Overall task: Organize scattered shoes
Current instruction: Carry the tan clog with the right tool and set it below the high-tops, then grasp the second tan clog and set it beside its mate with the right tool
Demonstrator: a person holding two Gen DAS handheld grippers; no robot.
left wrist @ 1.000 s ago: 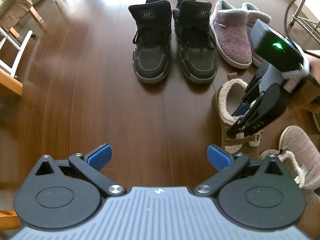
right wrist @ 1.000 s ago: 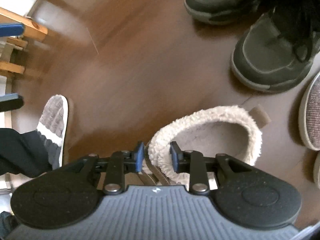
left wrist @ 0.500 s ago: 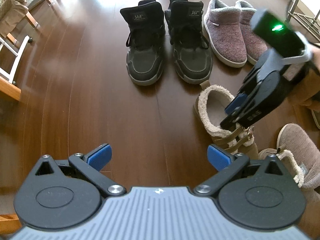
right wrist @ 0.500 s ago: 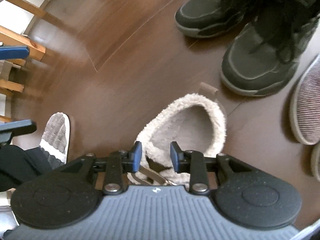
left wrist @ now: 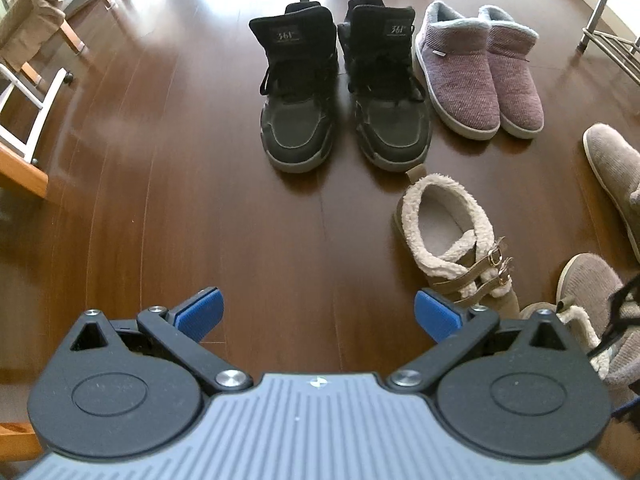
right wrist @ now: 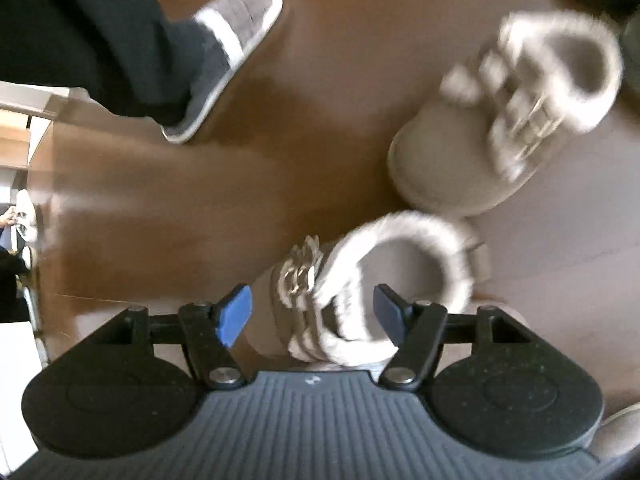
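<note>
Left gripper (left wrist: 318,316) points down over bare dark brown wooden floor (left wrist: 160,208), blue pads spread wide, nothing between them; same pose as a second ago.

Right gripper (right wrist: 312,312) changed most. A second ago and half a second ago it pinched the cream fleece collar of the tan fleece-lined ankle boot with gold buckle straps (left wrist: 456,240). Its jaws have just been opening and now stand spread. That boot stands alone on the floor in the left wrist view, at about 2 o'clock from the left gripper, just in front of the toe of the right one of the black lace-up high-top sneakers (left wrist: 340,92). The right gripper no longer shows over it there.

Right wrist view is motion-blurred. The released boot (right wrist: 516,120) sits at 1 o'clock; a second matching tan fleece-lined boot (right wrist: 384,284) lies between the open pads, and whether they touch it cannot be told.

Pair of mauve knit slipper boots with grey lining (left wrist: 480,80) stays side by side right of the sneakers. Person's grey-and-white slipper (right wrist: 232,52) is at 11 o'clock.
</note>
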